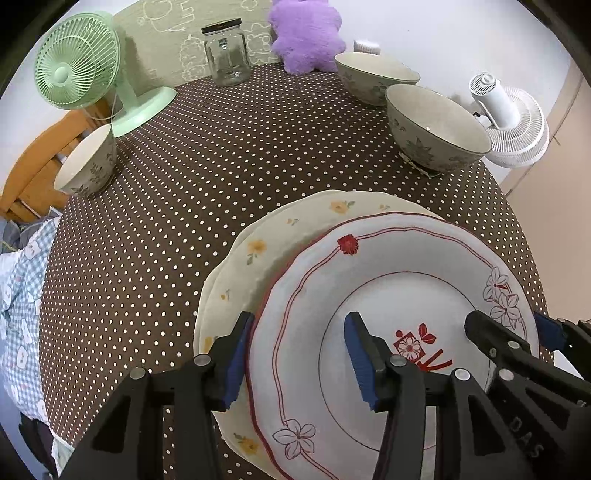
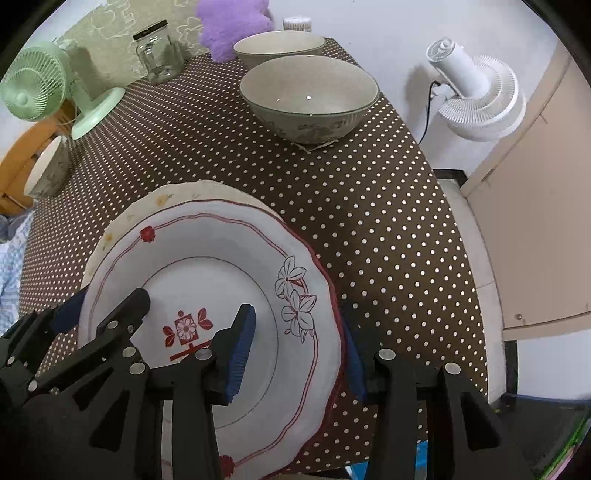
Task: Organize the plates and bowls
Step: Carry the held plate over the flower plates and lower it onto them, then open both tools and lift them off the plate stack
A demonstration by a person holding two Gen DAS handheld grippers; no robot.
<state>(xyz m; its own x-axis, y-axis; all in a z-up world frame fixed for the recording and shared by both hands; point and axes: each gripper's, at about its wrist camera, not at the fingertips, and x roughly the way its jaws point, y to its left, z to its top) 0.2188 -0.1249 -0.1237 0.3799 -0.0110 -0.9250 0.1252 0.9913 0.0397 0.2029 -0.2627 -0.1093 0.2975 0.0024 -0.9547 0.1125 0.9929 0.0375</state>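
A red-patterned white plate point(image 1: 369, 295) point(image 2: 221, 258) lies on a cream yellow-flower plate point(image 1: 280, 236) point(image 2: 162, 199) near the table's front edge. My left gripper point(image 1: 295, 354) is open, its jaws astride the red plate's left rim. My right gripper point(image 2: 299, 354) is open, its jaws astride the plate's right rim. Each gripper shows in the other's view. Two large floral bowls point(image 1: 436, 125) point(image 1: 373, 75) stand at the back right; a smaller bowl point(image 1: 88, 166) stands at the left edge.
The brown polka-dot tablecloth point(image 1: 221, 166) covers the table. A glass jar point(image 1: 226, 51), a green fan point(image 1: 81, 66) and a purple plush point(image 1: 306, 33) stand at the back. A white fan point(image 2: 476, 96) stands beyond the table's right edge.
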